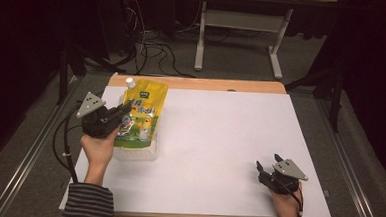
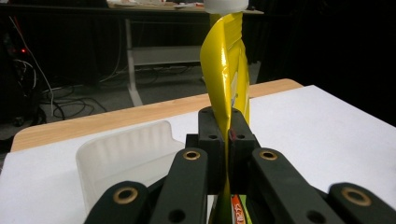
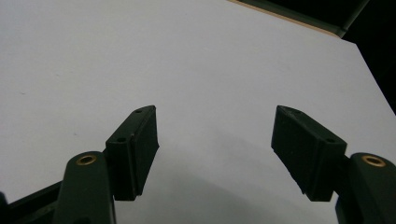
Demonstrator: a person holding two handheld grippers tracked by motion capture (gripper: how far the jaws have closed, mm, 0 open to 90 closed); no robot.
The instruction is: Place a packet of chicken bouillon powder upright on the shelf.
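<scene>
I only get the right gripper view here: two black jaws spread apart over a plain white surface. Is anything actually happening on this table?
Observer: Yes. In the high view the left gripper is clamped on a yellow pouch at the table's far left.
Operator: Just lying flat in the jaws?
Observer: No. The left gripper view shows its thin edge pinched between the closed jaws and standing up, with a white cap on top.
Operator: Anything else near it?
Observer: A translucent plastic container sits on the table right beside the pouch.
Operator: And my gripper?
Observer: The right gripper rests near the front right corner, well away from the pouch.
</scene>
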